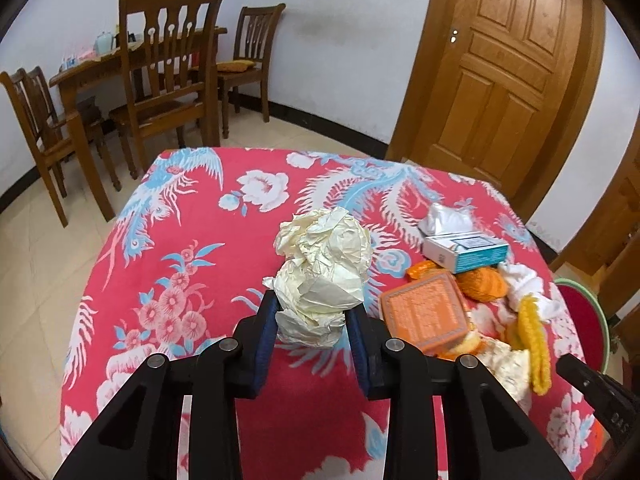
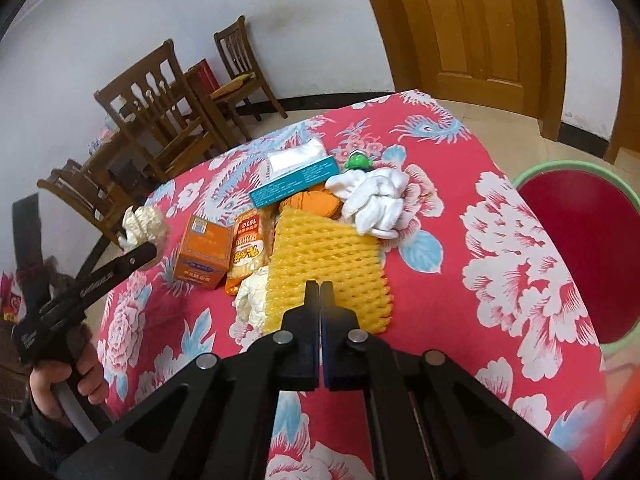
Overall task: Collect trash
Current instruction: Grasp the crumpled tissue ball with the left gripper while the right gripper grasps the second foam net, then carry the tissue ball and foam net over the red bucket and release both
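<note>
"What did the left gripper (image 1: 310, 320) have?"

"It was squeezing a crumpled paper ball (image 1: 324, 268). The ball was up off the red flowery table (image 1: 180, 240), over by its left side."

"And the right gripper (image 2: 320, 292)?"

"Its two fingers were pressed together with nothing between them. It hung just over the yellow foam net (image 2: 324, 256)."

"Where was the other trash?"

"In a pile on the table: an orange box (image 2: 204, 250), a snack packet (image 2: 246, 252), a teal box (image 2: 296, 186) and a white cloth (image 2: 372, 200)."

"What step was it?"

"I think the paper ball was on its way to the bin (image 2: 576, 248), the red one with a green rim, beside the table on the right."

"So what next?"

"Probably carry the ball across the pile, hold it over the bin, then let go. It must not bump the boxes."
</note>
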### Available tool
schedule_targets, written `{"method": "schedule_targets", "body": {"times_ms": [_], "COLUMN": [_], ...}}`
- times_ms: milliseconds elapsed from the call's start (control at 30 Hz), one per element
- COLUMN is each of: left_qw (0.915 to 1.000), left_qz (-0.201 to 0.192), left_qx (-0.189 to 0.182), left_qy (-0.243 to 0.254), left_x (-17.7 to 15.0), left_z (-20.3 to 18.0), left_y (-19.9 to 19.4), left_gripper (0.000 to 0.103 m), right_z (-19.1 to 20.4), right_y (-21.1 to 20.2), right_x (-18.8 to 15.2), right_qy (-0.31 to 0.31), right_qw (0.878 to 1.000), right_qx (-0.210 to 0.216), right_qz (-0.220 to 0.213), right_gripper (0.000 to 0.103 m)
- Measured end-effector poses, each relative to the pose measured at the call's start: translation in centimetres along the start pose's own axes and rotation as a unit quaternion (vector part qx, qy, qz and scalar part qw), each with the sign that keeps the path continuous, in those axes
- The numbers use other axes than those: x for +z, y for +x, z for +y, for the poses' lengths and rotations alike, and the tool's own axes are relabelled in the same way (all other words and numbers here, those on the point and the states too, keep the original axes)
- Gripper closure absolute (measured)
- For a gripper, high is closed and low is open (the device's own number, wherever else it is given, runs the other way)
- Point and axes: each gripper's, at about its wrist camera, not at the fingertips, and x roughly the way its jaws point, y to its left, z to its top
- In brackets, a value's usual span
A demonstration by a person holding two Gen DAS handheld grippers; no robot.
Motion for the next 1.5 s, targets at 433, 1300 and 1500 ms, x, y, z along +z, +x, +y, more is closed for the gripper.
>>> {"method": "schedule_targets", "body": {"times_ms": [433,1300,1500], "left_qw": [0.9997,0.999,0.998], "left_qz": [-0.012,-0.02,-0.03], "left_qx": [-0.018,-0.031,-0.041], "left_qy": [0.005,0.024,0.037], "left_x": [-0.7,-1.4,-1.5], "left_z": [-0.7,-2.8,-4.5], "left_y": [-1.9,-3.7,-5.1], "left_gripper": [0.069,0.069,0.069], "right_z": [-1.9,-0.8,-1.0], "right_y": [3.4,-0.4,-2.8], "right_x": [0.3,-0.1,0.0], "right_qy": [0.05,0.018,0.008], "right_qw": [0.998,0.999,0.999], "right_qx": [-0.003,0.037,0.035], "right_qz": [0.045,-0.003,-0.027], "right_gripper": [0.044,0.09,0.09]}}
